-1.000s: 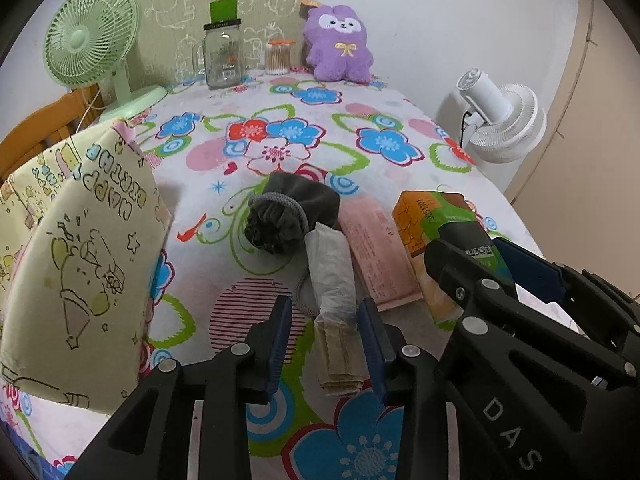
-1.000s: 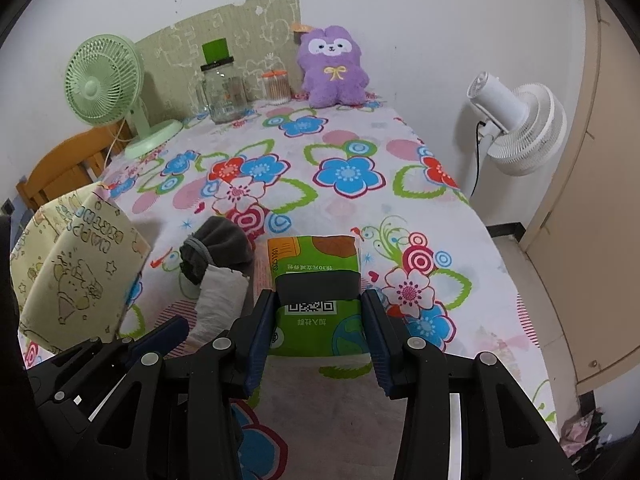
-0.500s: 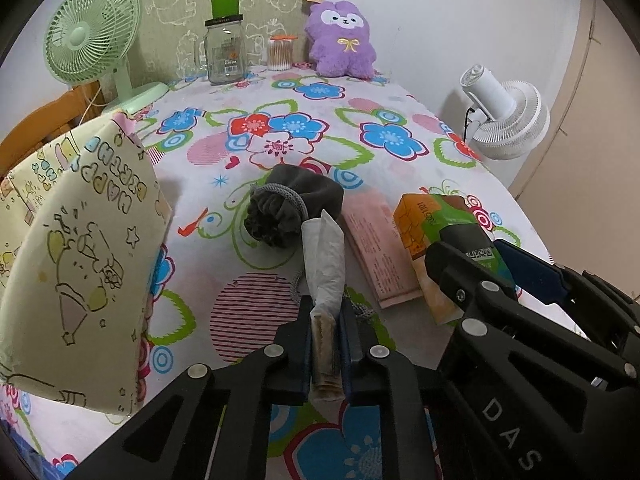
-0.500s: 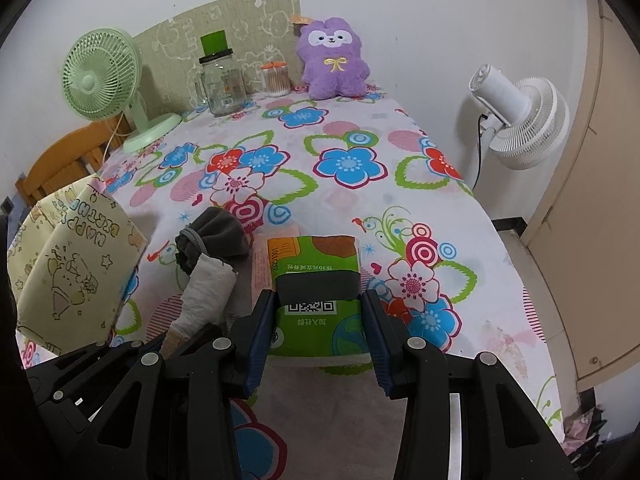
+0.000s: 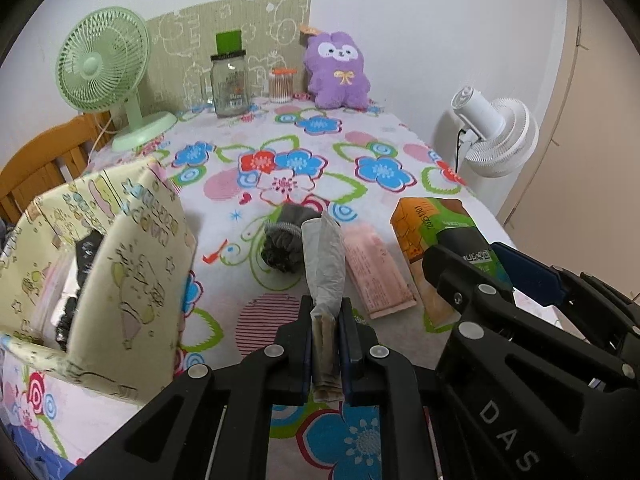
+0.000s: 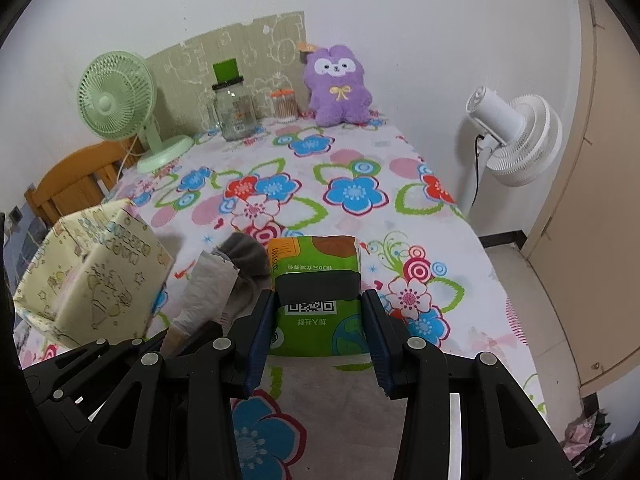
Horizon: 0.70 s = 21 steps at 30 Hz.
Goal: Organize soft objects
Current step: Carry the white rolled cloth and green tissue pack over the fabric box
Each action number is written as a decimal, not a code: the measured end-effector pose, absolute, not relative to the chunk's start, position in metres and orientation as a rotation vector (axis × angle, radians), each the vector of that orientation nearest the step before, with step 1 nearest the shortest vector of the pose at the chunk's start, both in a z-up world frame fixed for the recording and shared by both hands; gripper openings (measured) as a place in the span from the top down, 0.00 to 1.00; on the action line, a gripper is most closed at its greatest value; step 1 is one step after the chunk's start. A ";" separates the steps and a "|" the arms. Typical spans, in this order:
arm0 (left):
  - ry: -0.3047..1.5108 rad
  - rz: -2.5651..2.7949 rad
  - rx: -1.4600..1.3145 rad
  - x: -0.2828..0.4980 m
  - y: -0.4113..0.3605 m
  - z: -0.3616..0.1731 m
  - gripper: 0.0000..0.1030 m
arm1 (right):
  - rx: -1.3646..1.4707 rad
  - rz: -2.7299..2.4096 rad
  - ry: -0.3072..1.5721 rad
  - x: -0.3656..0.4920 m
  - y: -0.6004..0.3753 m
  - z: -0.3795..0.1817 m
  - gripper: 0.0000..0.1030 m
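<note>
**Both claws loaded over the flowered table**

Left gripper (image 5: 326, 344): clamped narrow on the lower end of a pale rolled sock (image 5: 324, 268), blue pads pressed flat against both sides. Sock raised and leaning toward twelve o'clock in the left wrist view, its upper end overlapping a dark grey bundled sock (image 5: 282, 246) that lies on the flowered tablecloth (image 5: 280, 148). Just beside, toward three o'clock: a flat pink packet (image 5: 376, 276) lying on the cloth.

Right gripper (image 6: 318, 336): held partly apart around a green soft tissue pack (image 6: 316, 280), pads tight on both of its sides, a dark band and a QR label on top. Same pack seen in the left wrist view at three o'clock, orange end facing the camera; whether resting on the cloth or lifted clear, cannot tell.

At nine o'clock of both views: a cream cartoon-print box (image 5: 108, 264), open at the top, dark items visible inside from the left wrist camera.

Far end of the table, toward twelve o'clock: purple plush rabbit (image 6: 336, 84) against the wall, small jar of cotton swabs (image 6: 285, 106) beside it, glass jar (image 6: 234, 110) with a green top, green desk fan (image 6: 120, 100) at eleven o'clock. Off the table at two o'clock: white floor fan (image 6: 516, 136). Wooden chair back (image 6: 72, 184) at nine o'clock behind the box.
</note>
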<state>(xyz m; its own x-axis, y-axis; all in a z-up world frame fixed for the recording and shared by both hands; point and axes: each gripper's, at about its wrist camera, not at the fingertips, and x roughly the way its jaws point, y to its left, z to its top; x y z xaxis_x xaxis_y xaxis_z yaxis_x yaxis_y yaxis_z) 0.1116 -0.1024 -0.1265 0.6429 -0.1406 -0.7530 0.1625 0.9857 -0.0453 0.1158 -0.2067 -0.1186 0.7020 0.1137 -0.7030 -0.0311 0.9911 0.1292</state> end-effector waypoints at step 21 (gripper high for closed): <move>0.709 -0.195 0.069 0.081 -0.083 -0.059 0.92 | 0.100 0.092 0.651 0.077 -0.189 -0.048 0.54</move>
